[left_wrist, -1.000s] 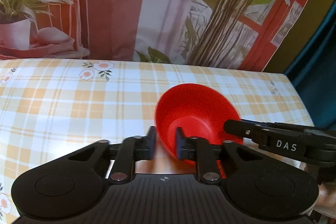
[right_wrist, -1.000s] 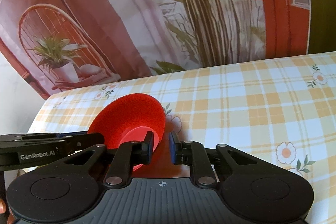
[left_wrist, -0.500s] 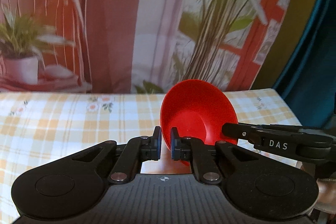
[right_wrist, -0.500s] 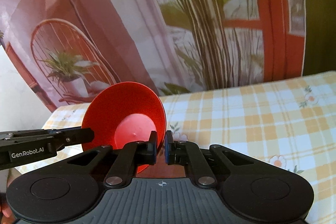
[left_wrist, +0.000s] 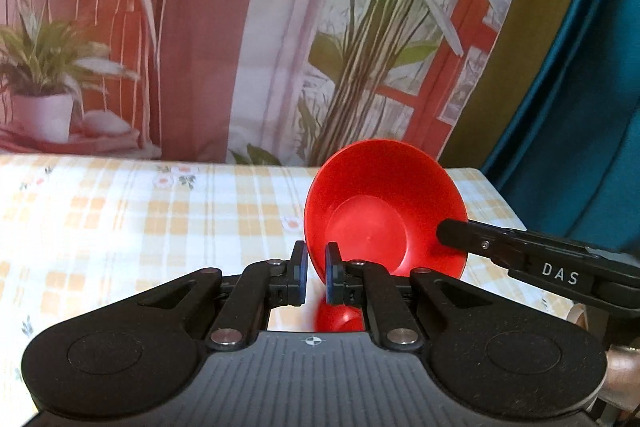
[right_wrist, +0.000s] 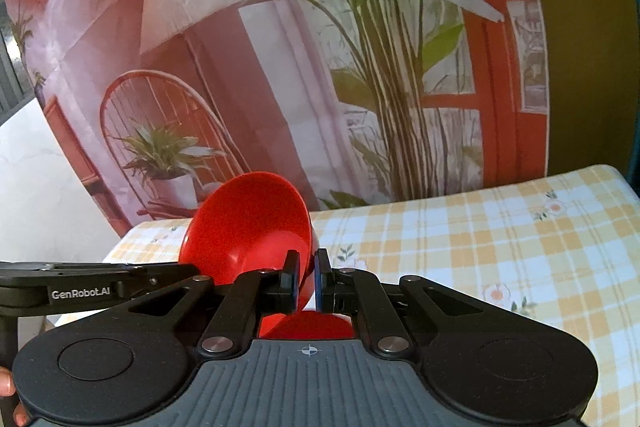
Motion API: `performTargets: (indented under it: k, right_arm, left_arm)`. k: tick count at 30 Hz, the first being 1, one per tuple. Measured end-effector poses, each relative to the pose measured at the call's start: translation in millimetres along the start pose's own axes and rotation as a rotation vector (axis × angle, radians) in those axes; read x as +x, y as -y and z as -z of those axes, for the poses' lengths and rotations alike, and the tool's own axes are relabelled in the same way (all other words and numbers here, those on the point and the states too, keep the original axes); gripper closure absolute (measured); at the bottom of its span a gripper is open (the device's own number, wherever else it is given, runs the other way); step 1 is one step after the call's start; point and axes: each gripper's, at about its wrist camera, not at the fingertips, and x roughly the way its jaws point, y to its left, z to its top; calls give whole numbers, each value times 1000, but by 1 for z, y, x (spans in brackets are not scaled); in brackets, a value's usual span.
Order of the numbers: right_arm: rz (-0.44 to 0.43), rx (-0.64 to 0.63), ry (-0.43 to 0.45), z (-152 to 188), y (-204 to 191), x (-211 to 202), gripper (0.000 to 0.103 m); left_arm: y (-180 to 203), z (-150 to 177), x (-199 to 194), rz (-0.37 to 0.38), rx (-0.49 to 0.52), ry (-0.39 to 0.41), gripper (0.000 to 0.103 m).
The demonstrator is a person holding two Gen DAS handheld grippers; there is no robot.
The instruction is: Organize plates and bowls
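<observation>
A red bowl [left_wrist: 380,211] is held in the air above the checked tablecloth, tilted on its side. My left gripper [left_wrist: 315,273] is shut on its left rim. My right gripper [right_wrist: 307,277] is shut on the opposite rim of the same bowl [right_wrist: 248,227]. The right gripper's arm shows at the right of the left wrist view [left_wrist: 528,259], and the left gripper's arm at the left of the right wrist view [right_wrist: 80,287]. A second red object [right_wrist: 308,325] sits low under the bowl, mostly hidden by the grippers; it also shows in the left wrist view [left_wrist: 340,319].
The table carries a yellow and white checked cloth with flowers [left_wrist: 140,227]. A printed backdrop with a chair and plants [left_wrist: 240,27] hangs behind it. A teal curtain [left_wrist: 580,87] hangs at the right. The table's right edge [right_wrist: 624,187] is close.
Both grippers have lifted the red bowl up off the table and tipped it more upright. The views now look higher at the backdrop.
</observation>
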Motion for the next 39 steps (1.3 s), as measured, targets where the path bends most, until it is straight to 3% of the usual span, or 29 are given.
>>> performTargets:
  k: [19, 30, 39]
  right_arm:
    - [19, 160, 13, 50, 18, -28, 95]
    - [48, 154, -18, 64, 20, -19, 95]
    - [50, 152, -33, 65, 22, -15, 95]
  left_arm:
    - [13, 34, -3, 18, -27, -78, 93]
    - [18, 41, 6, -11, 16, -118, 93]
    - [14, 43, 12, -10, -4, -154, 92]
